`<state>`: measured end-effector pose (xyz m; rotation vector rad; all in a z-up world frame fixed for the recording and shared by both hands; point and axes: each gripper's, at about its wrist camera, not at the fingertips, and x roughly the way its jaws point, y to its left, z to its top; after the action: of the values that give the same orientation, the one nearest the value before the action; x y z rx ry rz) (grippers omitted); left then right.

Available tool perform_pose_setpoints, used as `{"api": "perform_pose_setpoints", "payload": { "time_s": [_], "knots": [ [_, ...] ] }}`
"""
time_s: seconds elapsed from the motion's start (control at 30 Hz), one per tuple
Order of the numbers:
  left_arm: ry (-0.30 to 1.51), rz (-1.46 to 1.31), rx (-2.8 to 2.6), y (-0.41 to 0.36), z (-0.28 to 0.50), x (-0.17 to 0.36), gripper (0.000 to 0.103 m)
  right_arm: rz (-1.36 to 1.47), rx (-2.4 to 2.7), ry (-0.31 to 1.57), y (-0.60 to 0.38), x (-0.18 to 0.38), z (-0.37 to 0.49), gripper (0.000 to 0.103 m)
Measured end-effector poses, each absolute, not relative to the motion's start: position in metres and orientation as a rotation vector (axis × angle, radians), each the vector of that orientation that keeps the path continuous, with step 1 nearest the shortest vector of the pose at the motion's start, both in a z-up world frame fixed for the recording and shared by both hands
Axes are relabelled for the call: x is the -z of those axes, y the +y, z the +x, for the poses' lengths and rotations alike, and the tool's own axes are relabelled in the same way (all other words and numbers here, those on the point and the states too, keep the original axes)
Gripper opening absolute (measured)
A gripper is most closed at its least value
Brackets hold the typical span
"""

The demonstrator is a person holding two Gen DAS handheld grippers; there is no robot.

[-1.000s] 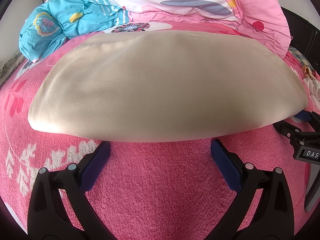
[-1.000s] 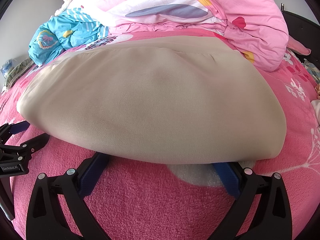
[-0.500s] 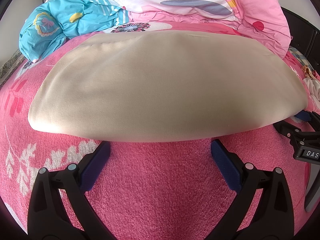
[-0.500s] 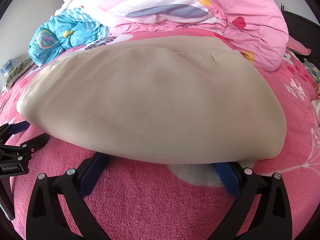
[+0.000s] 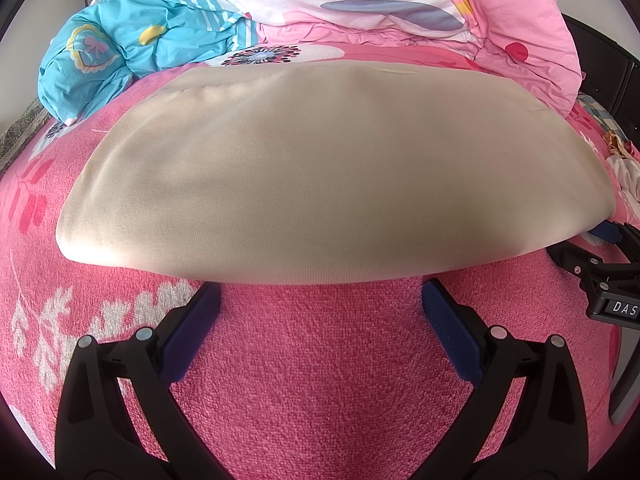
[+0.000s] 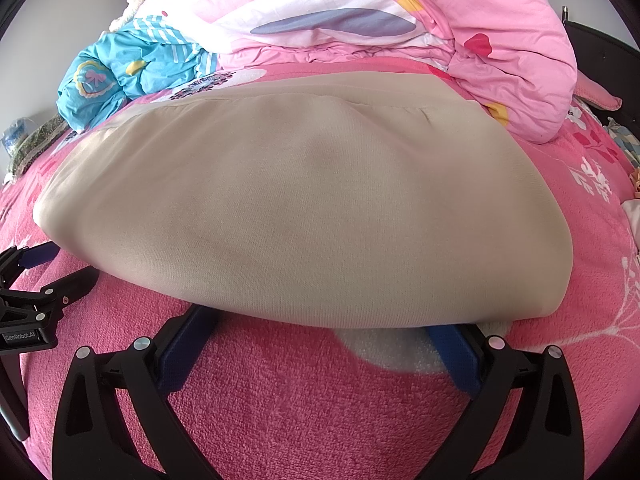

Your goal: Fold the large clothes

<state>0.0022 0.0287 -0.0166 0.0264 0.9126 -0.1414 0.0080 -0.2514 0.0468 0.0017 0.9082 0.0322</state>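
A beige garment (image 5: 320, 184) lies folded into a broad flat slab on the bed, spread over a pink fleece blanket (image 5: 320, 360) with white flower and leaf prints. Its near edge is a smooth rounded fold that runs straight across in front of both tools.

The left gripper (image 5: 320, 300) rests low on the blanket with its jaws spread wide; the blue-padded tips sit right at that near fold, tucked just under its edge, and nothing is pinched between them. The right gripper (image 6: 324, 324) sits the same way further along the fold toward the garment's right end, jaws wide apart and empty, its tips slipping just beneath the cloth. Each tool shows at the edge of the other's view, side by side along the same hem.

Behind the garment, a pink quilt (image 6: 460, 32) is heaped up against the far side of the bed, and a crumpled turquoise cover (image 5: 132, 52) is bunched to its left.
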Motion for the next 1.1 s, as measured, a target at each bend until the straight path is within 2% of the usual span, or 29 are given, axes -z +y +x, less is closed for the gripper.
{"api": "perform_pose_setpoints", "payload": {
  "time_s": [1.1],
  "knots": [
    [0.913,0.026,0.142,0.0292,0.0009,0.0169,0.097,0.001,-0.035,0.91,-0.253,-0.0474,0.009,0.097]
  ]
}}
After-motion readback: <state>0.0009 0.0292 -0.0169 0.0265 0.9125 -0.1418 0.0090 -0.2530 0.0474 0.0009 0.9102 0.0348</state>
